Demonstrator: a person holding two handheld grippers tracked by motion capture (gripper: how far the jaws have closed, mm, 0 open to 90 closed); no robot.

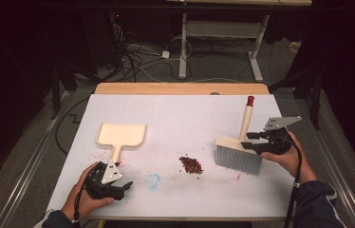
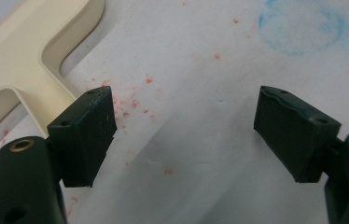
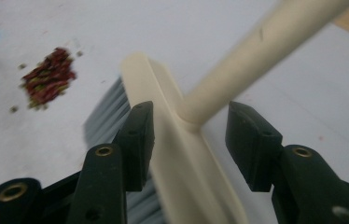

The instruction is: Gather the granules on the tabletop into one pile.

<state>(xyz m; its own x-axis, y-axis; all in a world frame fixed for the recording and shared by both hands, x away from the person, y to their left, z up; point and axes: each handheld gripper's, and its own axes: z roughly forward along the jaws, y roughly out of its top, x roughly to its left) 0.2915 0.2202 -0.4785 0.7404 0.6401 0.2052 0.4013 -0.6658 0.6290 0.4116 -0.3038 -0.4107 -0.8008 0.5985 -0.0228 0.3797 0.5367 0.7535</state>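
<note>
Scene: we see a white-covered counter (image 1: 180, 118) from above, with our two hand-held grippers at its near edge and right edge.
Left gripper (image 1: 118, 189): near the near-left corner, fingers (image 2: 85, 135) spread wide and empty, just beside the handle of the dustpan (image 1: 121, 135).
Right gripper (image 1: 251, 140): near the right edge, its fingers (image 3: 137, 140) straddle the block of the cream hand brush (image 1: 238, 153); they look parted with gaps either side, so we judge it not yet clamped.
Debris: a small reddish-brown crumb pile (image 1: 191, 165) sits mid-counter, between brush and dustpan, apart from both.
Container: the dustpan tray lies flat toward the left edge and looks empty.
Risk, grip: closing off-centre could tip or twist the brush, since its handle leans away from the fingers.
Risk, sweep: a fast stroke could scatter crumbs past the pan, which nothing is holding steady.
Marks: a faint blue smudge (image 1: 153, 181) and pink specks stain the cover.
</note>
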